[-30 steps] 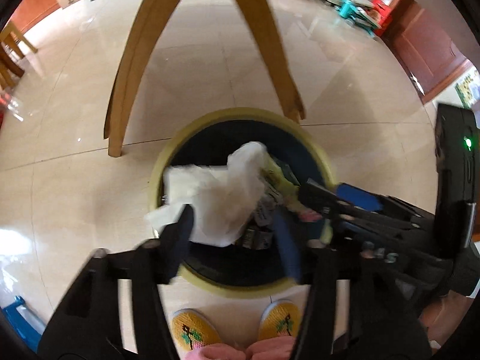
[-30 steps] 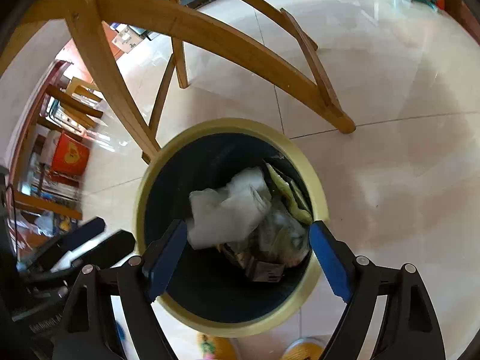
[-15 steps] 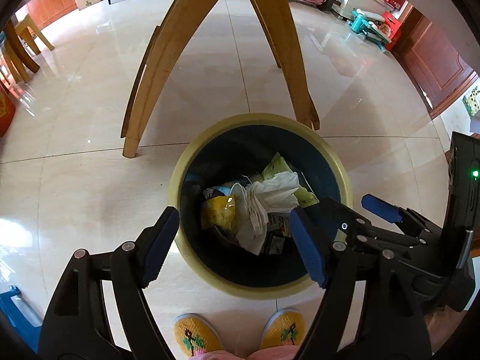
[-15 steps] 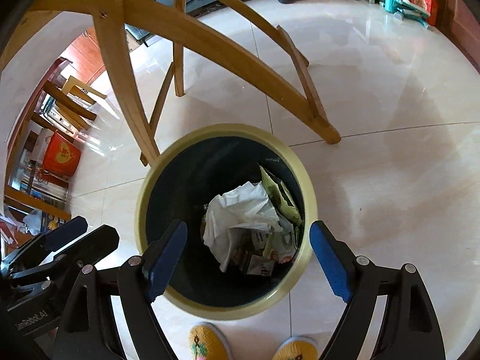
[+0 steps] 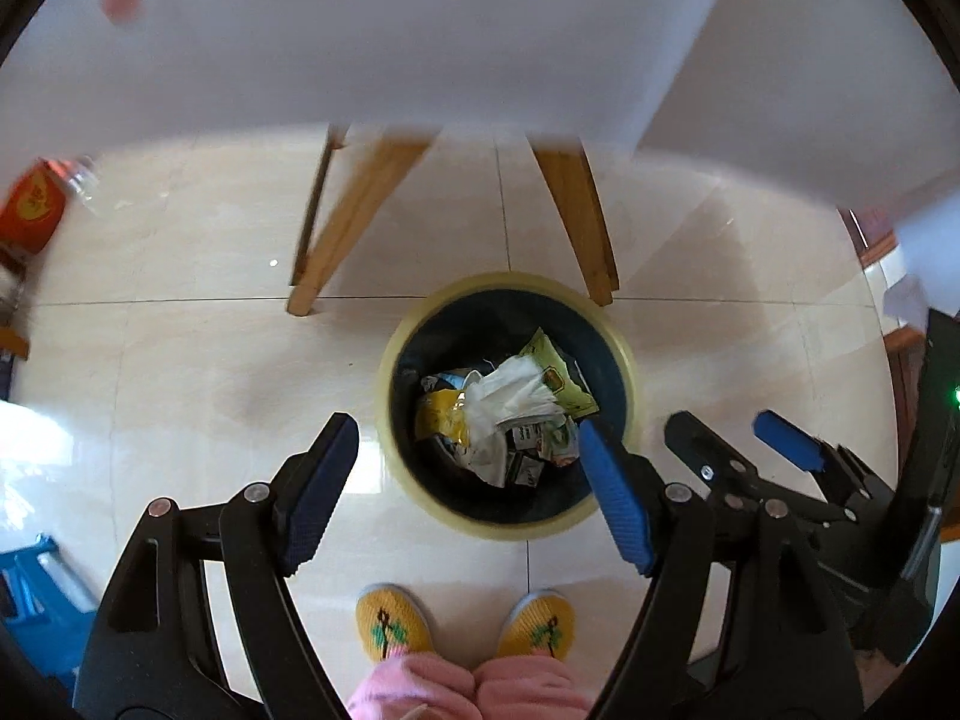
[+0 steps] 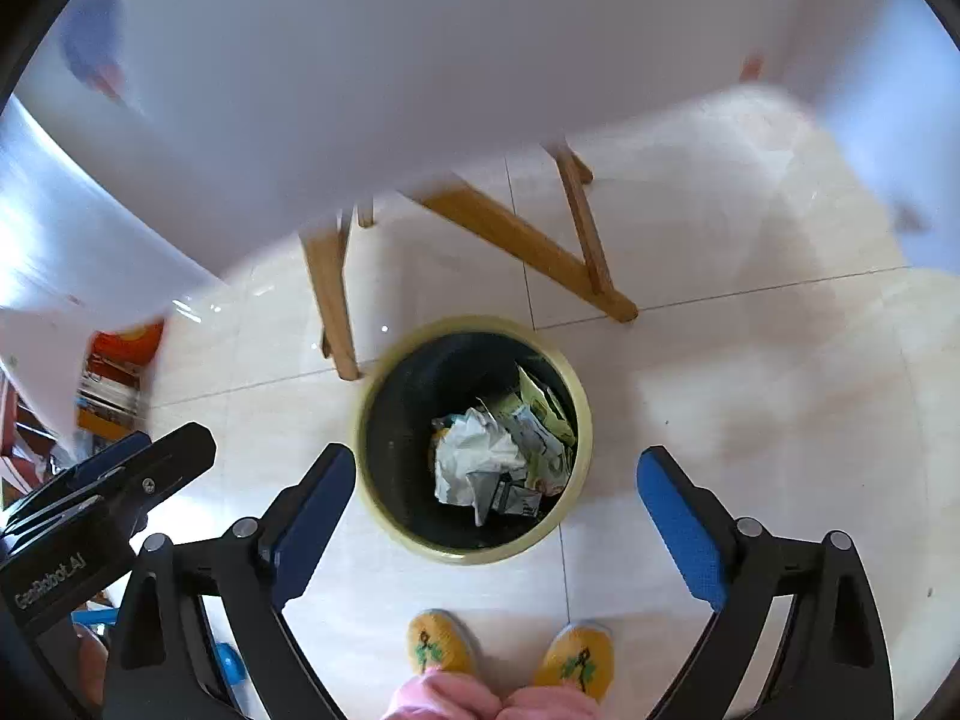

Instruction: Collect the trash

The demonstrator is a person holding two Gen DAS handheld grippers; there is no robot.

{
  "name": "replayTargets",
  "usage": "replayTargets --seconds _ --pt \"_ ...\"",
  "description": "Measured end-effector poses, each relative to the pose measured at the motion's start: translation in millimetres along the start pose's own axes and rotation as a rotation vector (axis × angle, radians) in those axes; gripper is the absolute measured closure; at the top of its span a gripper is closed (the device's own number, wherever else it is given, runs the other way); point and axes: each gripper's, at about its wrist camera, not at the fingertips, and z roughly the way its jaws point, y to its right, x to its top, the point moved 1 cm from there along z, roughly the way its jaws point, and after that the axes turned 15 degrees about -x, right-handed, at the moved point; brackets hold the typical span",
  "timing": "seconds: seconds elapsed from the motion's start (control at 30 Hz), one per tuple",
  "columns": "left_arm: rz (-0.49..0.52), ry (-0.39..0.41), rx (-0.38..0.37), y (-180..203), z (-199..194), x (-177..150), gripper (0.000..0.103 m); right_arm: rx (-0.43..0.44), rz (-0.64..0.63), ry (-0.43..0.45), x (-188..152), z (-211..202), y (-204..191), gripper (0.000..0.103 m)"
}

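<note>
A round bin with a yellow rim (image 5: pixel 630 360) (image 6: pixel 585 414) stands on the tiled floor by a table's wooden legs. Inside lie crumpled white tissue (image 5: pixel 510 396) (image 6: pixel 474 456), a yellow packet (image 5: pixel 441 417) and other wrappers. My left gripper (image 5: pixel 465 480) hovers high above the bin, open, with nothing between its blue pads. My right gripper (image 6: pixel 498 504) also hangs above the bin, its jaws opening wider and empty. Each gripper shows at the edge of the other's view.
A white tabletop (image 5: pixel 420 30) (image 6: pixel 390 60) fills the upper part of both views, on wooden legs (image 5: pixel 354 216) (image 6: pixel 330 288). A person's yellow slippers (image 5: pixel 393 627) (image 6: pixel 441 639) stand just before the bin. A red box (image 5: pixel 33 210) sits far left, a blue stool (image 5: pixel 36 582) lower left.
The tissue left my left gripper and fell into the bin. Both grippers rose well above the bin, bringing the tabletop into view, and the right jaws spread wider.
</note>
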Motion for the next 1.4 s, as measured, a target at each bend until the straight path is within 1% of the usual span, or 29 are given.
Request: replayTargets --seconds 0.07,0.17,0.43,0.5,0.6,0.67,0.87,0.93,1.13,1.4 --pt "-0.011 0.005 0.022 9.4 -26.6 8.9 0.03 -0.011 0.0 -0.001 9.2 -27.0 0.9 0.006" --pt "-0.019 0.015 0.026 22.6 -63.6 21.2 0.03 -0.023 0.009 -0.002 24.5 -69.0 2.7 0.006" --pt "-0.027 0.051 0.04 59.9 -164.8 58.0 0.03 -0.051 -0.008 0.041 64.2 -184.0 0.8 0.003" --pt "-0.03 0.065 0.031 70.1 -193.2 69.8 0.03 -0.065 -0.021 0.063 74.2 -212.9 -3.1 0.003" --pt "-0.012 0.085 0.041 82.0 -228.2 85.5 0.03 -0.061 -0.033 0.085 91.4 -254.7 -7.4 0.002" --pt "0.011 0.108 0.047 93.2 -255.4 97.5 0.03 -0.052 -0.031 0.1 100.7 -277.5 -11.8 0.002" --pt "0.057 0.163 0.067 113.3 -320.3 126.3 0.03 -0.037 -0.037 0.159 128.4 -342.9 -21.9 0.002" --pt "0.067 0.178 0.077 118.9 -339.5 136.0 0.03 -0.039 -0.042 0.181 138.0 -360.9 -26.5 0.002" --pt "0.063 0.208 0.101 121.3 -380.3 156.0 0.03 -0.036 -0.051 0.236 158.1 -394.8 -39.3 0.002" --pt "0.07 0.271 0.115 119.5 -419.9 172.6 0.03 -0.05 -0.06 0.276 168.9 -414.9 -52.5 0.002"
